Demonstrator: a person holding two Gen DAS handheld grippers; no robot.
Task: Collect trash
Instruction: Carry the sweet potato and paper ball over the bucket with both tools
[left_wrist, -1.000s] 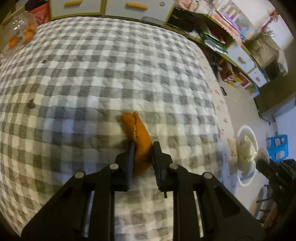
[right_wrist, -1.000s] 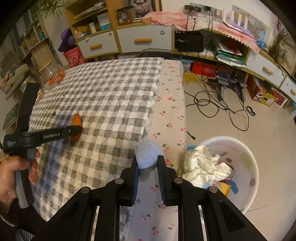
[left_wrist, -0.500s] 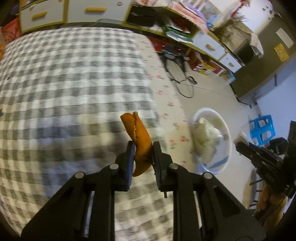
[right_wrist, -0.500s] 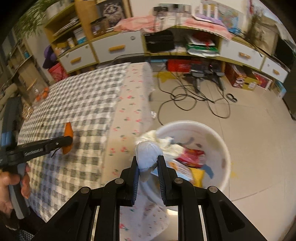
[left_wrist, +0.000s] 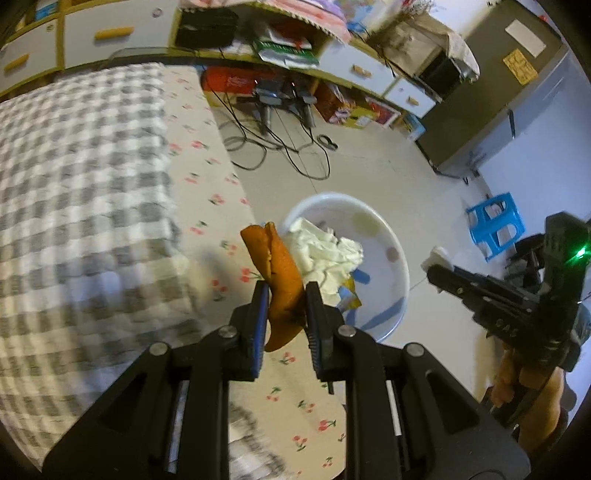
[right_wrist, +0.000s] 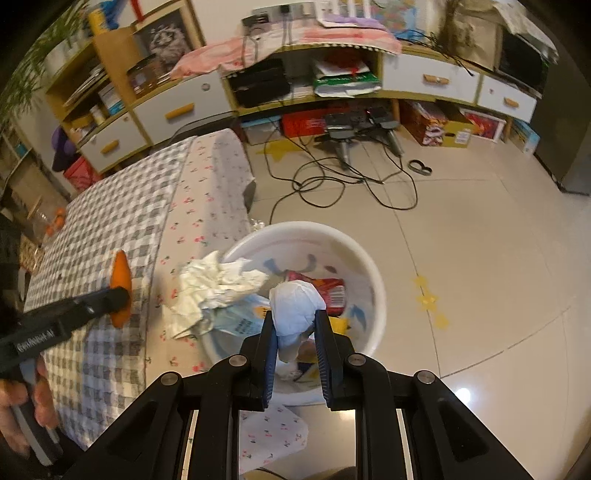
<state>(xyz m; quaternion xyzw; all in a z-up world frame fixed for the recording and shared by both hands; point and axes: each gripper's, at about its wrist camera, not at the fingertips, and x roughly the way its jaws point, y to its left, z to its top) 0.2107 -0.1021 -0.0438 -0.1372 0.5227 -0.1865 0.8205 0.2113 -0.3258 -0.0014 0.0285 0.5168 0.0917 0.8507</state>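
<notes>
Both hands have carried their trash away from the counter toward the white bin (right_wrist: 376, 284) on the floor, so each piece looks close to being dropped in. The right gripper (right_wrist: 295, 328) hangs directly above the bin's open mouth, its fingers (right_wrist: 269, 332) pressed narrow on a crumpled white wad of tissue (right_wrist: 295, 308). The left gripper (left_wrist: 284, 310) sits over the right-hand edge of the counter (left_wrist: 92, 177), where the grey checked cloth gives way to a cherry-print cloth, with the bin just beyond and to its right. Its fingers (left_wrist: 260, 310) are clamped tight on a curled strip of orange peel (left_wrist: 275, 266), which stands up between them. Inside the bin lie crumpled white paper (right_wrist: 218, 284), partly draped over the near left rim, a red wrapper (right_wrist: 330, 291) and other packets. Compared with a second ago, the left camera then showed only the checked cloth under the peel, with the bin small at the far right; now the bin fills the middle of that view. The right gripper was then over the cherry-print edge, left of the bin, and now the bin lies straight beneath the tissue. Neither grip has changed: both pieces sit in the fingers as they did. Judging by this, the tissue is ready for release, while the peel needs to travel a little further right to clear the rim.
</notes>
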